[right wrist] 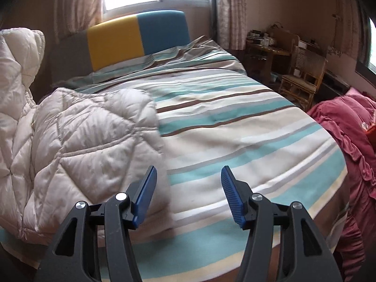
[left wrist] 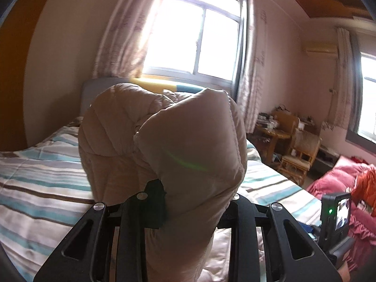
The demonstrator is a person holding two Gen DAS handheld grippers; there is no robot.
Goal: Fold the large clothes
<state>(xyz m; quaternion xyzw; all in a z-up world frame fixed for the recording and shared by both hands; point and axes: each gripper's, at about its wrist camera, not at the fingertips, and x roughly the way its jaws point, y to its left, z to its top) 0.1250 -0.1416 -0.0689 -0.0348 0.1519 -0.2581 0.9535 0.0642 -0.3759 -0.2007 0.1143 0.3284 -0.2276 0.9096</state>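
A beige quilted puffer jacket (left wrist: 164, 141) fills the middle of the left wrist view. My left gripper (left wrist: 188, 202) is shut on a bunched part of it and holds it up above the striped bed (left wrist: 42, 164); the fingertips are hidden in the fabric. In the right wrist view the jacket (right wrist: 82, 145) lies on the left side of the bed (right wrist: 235, 129), with one part raised at the far left. My right gripper (right wrist: 188, 188) is open and empty, its blue pads (right wrist: 145, 195) just right of the jacket's edge.
A yellow and blue headboard (right wrist: 138, 35) stands under the window. Wooden chairs and a cluttered table (right wrist: 298, 70) stand right of the bed. A red blanket (right wrist: 347, 129) lies at the bed's right side. The other gripper's camera (left wrist: 336, 213) shows at lower right.
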